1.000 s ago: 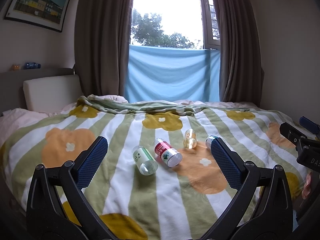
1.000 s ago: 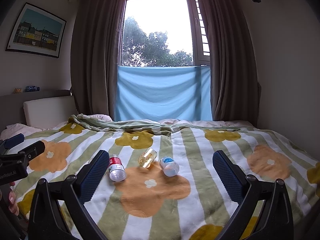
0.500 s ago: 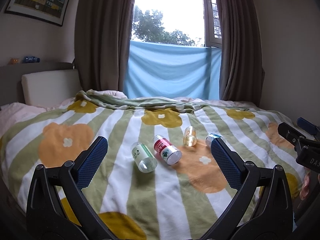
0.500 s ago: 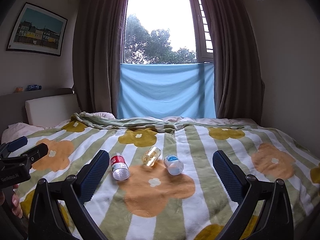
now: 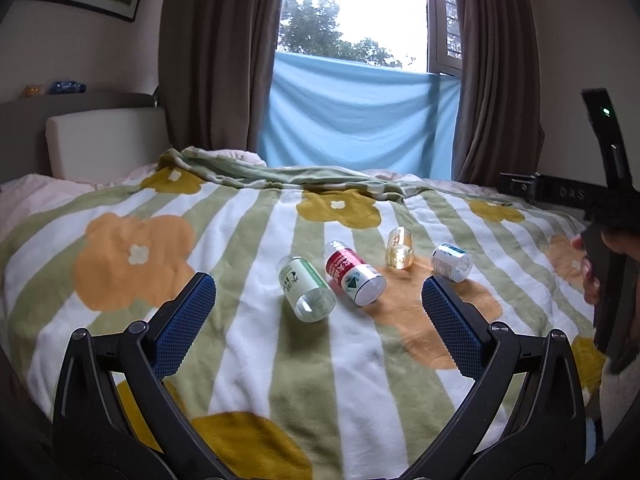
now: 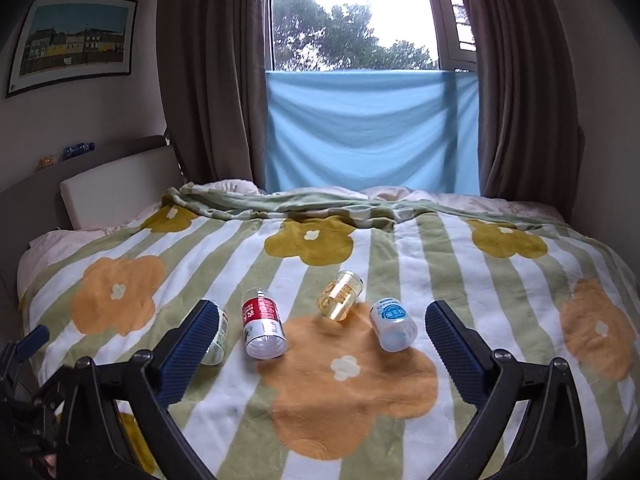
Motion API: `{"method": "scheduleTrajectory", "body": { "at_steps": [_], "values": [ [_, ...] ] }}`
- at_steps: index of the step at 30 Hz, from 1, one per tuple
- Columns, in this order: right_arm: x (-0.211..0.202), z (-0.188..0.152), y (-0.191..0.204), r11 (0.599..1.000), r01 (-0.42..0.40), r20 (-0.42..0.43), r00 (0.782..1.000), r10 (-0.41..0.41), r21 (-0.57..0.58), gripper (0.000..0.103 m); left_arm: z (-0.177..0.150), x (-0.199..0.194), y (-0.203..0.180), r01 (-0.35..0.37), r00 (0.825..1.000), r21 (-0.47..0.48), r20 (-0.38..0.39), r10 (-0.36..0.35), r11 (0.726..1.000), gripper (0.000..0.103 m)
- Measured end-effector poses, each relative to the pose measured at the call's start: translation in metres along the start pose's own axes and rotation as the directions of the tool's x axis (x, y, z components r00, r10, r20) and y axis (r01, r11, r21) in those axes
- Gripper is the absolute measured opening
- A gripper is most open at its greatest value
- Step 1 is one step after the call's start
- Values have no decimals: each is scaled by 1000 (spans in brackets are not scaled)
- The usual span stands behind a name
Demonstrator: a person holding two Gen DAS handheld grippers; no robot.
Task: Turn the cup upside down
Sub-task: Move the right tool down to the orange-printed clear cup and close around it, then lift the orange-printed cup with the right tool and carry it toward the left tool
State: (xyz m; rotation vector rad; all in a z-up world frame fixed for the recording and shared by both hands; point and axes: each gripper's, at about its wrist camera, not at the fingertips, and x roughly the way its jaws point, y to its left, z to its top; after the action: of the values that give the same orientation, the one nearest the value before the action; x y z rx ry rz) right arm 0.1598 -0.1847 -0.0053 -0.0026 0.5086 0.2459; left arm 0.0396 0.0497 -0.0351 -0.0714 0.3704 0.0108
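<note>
Four cups lie on their sides in a row on the bed [image 6: 500,320] — green [image 5: 306,288], red [image 5: 352,276], amber [image 5: 399,248], blue [image 5: 451,262] — while the left gripper [image 5: 318,304] and right gripper [image 6: 320,332] hover above them, both wide open, empty.

black forked tool [image 5: 318,304] arms, blue knurled pads [image 5: 184,326], silver pivot screws

Fuzzy fleece blanket [image 5: 248,360], glossy clear-plastic cups [image 5: 306,288].
</note>
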Motion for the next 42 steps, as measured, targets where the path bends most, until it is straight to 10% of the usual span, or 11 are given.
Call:
{"method": "scheduleTrajectory", "body": {
  "at_steps": [8,18,27,42],
  "values": [
    [135,34,-23,1000,5,-245,970,2,29,103,-19,32,23,-17,997,-23,-77,15,1000,103],
    [290,31,-35,994,81,-525,850,-34,67,99,-32,62,39,-20,989,-41,-146,14,999,103],
    [344,10,-30,986,169,-645,754,-121,13,77,-39,79,44,6,978,-49,-207,-16,999,103],
    [297,16,0,995,57,-566,819,-95,-85,62,-39,68,36,38,972,-49,-230,-48,998,103]
  ]
}}
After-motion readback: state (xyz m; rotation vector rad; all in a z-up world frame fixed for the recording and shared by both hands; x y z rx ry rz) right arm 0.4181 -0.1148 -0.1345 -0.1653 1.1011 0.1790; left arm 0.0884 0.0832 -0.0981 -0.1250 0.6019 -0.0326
